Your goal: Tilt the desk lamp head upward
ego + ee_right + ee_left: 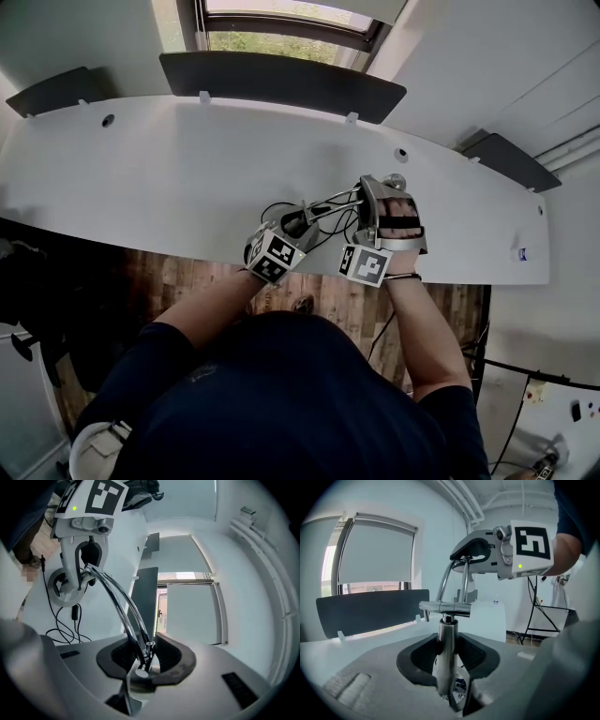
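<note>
White curved desk (187, 178) under a window, with dark divider panels along its far edge.

Head view: the desk lamp (330, 202) stands near the desk's front edge, between the two tools. The left gripper (296, 225) meets it low, the right gripper (381, 189) higher and further out. A black cable (272, 208) loops beside it.

Left gripper view: the jaws are closed on the chrome upright post (446, 639), pads against both sides, just under a crossbar. Two thin rods (465, 581) rise from that bar to the right gripper above.

Right gripper view: the rods arch up from what looks like the round base (58, 590) and end in a small pivot (146, 657) between the jaws. These stand partly apart yet appear to bear on it. The lamp head proper is largely hidden there.

Handling, as judged: polished metal, light and rigid, but slick under the pads. The thin rods would likely spring if levered mid-span. The present hold looks best: the post is pinned so the base cannot skid or tip, and force goes in right at the head's hinge, which probably turns stiffly on friction.
</note>
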`<state>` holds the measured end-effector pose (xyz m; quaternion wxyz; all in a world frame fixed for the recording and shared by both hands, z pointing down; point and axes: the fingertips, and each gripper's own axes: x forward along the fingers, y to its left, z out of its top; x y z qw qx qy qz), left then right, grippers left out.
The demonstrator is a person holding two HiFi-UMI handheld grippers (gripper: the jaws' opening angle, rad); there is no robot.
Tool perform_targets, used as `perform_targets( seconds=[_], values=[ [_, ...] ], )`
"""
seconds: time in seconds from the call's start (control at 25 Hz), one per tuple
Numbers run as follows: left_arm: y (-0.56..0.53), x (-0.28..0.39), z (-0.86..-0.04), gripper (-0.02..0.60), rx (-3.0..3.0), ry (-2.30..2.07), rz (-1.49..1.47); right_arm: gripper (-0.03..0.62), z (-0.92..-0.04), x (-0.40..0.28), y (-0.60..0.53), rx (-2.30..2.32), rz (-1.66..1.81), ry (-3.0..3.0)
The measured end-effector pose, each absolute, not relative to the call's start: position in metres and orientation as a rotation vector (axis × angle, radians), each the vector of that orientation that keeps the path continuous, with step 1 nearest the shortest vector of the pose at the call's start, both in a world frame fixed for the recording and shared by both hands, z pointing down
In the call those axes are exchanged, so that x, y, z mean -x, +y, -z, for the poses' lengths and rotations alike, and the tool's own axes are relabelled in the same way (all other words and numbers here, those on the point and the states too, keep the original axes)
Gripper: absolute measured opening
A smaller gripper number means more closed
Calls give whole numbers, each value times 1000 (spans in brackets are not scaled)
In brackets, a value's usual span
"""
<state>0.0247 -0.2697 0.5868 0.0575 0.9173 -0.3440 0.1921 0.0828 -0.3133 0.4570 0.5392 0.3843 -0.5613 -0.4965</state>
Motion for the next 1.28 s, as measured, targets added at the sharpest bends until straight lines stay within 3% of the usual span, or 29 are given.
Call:
perform_targets(
  seconds=[0.72,1.0,1.16,1.28],
  values=[
    [-268,-29,-584,130,-2752,-1037,-521,112,-438,-65,-303,-801,1242,-1185],
    [-266,-33,-591,132,-2813,-952,-685,125,-442,-69,-298,-814,1258,-1191],
    [-267,-28,-590,162,-2832,-948,-726,209,-439,-78,-289,-826,1246,-1207],
    [-262,-16,-586,183,-2816,-972,-710,218,-426,-90,-274,-909,1202,-1273]
  ],
)
